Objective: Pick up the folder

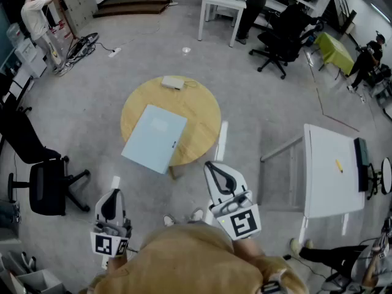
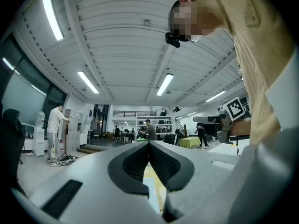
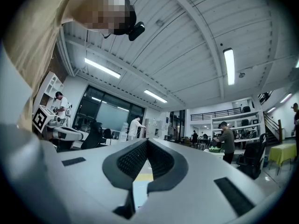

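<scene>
Ahead — folder on table, left gripper, right gripper

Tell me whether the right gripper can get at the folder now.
Probably yes: the folder overhangs the table's near edge, nothing stands between it and the right gripper, though its jaws are shut.

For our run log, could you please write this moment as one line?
folder: flat on round table, untouched | left claw: shut, empty | right claw: shut, empty
</scene>
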Demonstrator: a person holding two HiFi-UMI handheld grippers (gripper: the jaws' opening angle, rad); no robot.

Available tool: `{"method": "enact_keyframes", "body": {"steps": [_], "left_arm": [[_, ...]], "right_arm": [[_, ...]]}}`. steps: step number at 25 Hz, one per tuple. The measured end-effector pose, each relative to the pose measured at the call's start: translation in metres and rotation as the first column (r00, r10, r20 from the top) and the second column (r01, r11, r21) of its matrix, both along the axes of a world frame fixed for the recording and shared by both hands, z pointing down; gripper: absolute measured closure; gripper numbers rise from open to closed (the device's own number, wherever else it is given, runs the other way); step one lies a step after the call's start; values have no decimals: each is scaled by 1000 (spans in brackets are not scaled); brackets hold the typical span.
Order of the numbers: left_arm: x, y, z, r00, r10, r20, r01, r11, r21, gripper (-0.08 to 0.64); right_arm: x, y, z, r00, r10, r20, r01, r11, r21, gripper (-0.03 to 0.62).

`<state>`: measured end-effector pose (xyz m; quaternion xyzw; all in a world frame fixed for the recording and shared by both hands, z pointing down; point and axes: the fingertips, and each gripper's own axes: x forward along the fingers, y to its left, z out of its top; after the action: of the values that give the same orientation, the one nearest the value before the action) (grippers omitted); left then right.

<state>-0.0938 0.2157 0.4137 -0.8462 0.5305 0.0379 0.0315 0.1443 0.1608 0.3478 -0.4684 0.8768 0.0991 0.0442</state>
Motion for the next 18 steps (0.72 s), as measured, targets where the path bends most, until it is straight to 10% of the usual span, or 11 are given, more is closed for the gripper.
{"method": "enact_keyframes", "body": {"steps": [8,12,18], "left_arm": [[13,-2,1,999,-30,-14,30,999,-27,557],[15,-14,30,989,-53,-135,38,993,-115,557],[-6,-31,93,883,-263,-389,141,939,-314,557]], "right_arm": [[11,-8,2,999,-39,32,40,999,-18,595],[22,-14,6,992,-91,88,94,995,-27,595],[38,-27,17,986,-135,95,139,990,-38,595]]}}
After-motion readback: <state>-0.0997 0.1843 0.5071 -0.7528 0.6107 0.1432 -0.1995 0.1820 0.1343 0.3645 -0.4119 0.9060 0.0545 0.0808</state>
